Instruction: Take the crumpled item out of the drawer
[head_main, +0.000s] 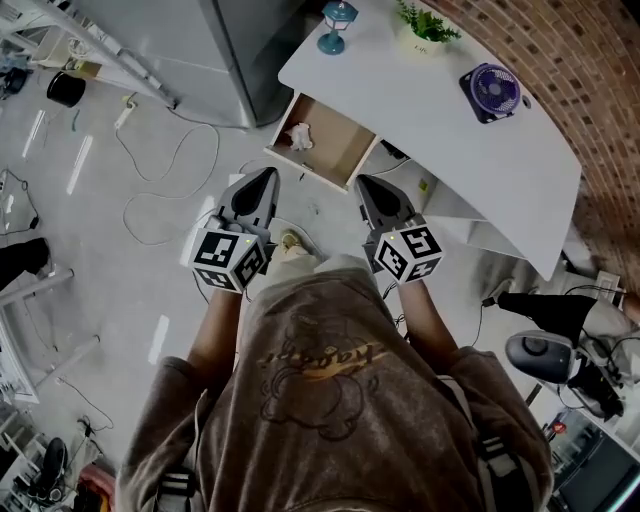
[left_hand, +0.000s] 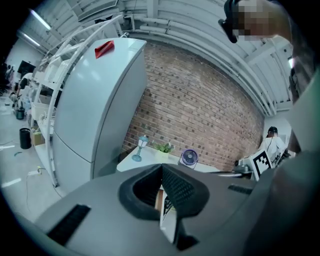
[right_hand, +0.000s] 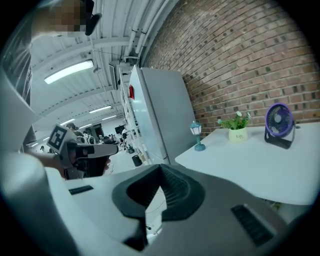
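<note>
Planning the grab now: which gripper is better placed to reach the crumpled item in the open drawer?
Left, probably. The crumpled item lies at the left end of the drawer, nearer the left gripper than the right gripper. Both are shut and empty.

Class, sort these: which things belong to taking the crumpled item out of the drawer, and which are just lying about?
Job: crumpled item, open drawer, left gripper, right gripper.
Lying about: lamp, potted plant, fan.

Open light-wood drawer (head_main: 340, 142) juts out from under white desk top (head_main: 440, 105), open from above. Near its left side: tall grey fridge (head_main: 180, 40). Before it: free floor (head_main: 150, 270).
</note>
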